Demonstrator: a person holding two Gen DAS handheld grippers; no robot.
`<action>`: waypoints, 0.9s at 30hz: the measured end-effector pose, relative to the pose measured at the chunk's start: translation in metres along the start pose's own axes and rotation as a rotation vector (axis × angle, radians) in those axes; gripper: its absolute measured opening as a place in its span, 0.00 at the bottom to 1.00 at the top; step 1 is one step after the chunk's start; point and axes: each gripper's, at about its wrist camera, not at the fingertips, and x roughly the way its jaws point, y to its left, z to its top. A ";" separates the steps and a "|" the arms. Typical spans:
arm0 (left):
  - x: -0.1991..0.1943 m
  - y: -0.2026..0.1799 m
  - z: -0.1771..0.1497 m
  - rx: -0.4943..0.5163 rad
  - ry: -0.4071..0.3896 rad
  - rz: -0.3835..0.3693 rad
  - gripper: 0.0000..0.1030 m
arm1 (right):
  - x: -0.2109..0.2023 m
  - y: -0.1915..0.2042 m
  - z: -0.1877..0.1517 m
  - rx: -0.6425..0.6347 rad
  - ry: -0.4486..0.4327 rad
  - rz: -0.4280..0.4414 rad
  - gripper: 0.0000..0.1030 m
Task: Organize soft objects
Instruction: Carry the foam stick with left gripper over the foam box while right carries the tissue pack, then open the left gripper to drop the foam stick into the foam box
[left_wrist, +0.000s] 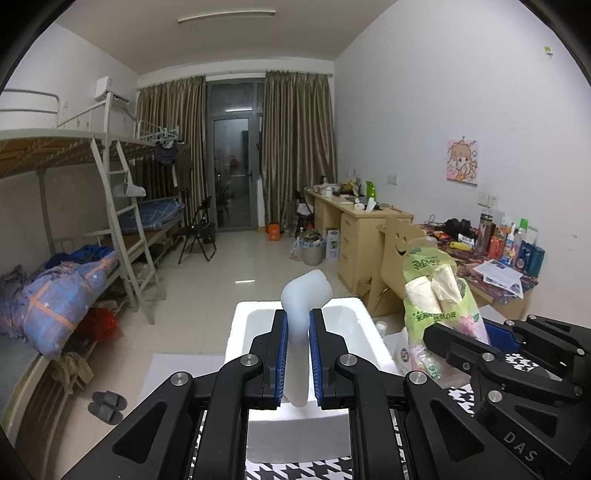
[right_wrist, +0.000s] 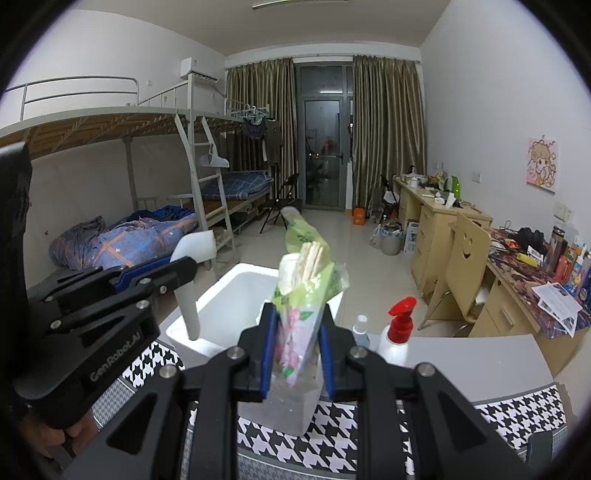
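- Left gripper (left_wrist: 297, 350): my jaws are clamped narrow on a white foam piece (left_wrist: 301, 299), bent shape, held up over the white foam box (left_wrist: 236, 332).
- Right gripper (right_wrist: 297, 354): jaws closed on a green plastic pack of tissue rolls (right_wrist: 304, 280), gripped at its lower end, the top leaning out over the box.
- Box sits on the houndstooth-covered surface (right_wrist: 517, 413); its inside looks empty from here.
- Red-capped spray bottle (right_wrist: 399, 332) and a smaller bottle (right_wrist: 360, 330) stand just beside the pack, right side.
- Handling, my read: both items are light and squashy. Foam piece dents under pressure, likely springs back. Pack film is slick, and the rolls can shift inside.
- I'd grip the pack mid-body across the rolls, not on loose film.
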 end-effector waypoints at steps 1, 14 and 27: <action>0.003 0.001 0.001 -0.002 0.003 0.001 0.12 | 0.002 0.001 0.000 -0.001 0.000 0.000 0.25; 0.044 0.004 -0.002 0.003 0.067 0.025 0.13 | 0.028 -0.005 0.004 0.005 0.037 -0.014 0.25; 0.065 0.005 -0.004 0.018 0.086 0.027 0.28 | 0.040 -0.008 0.004 0.014 0.064 -0.013 0.25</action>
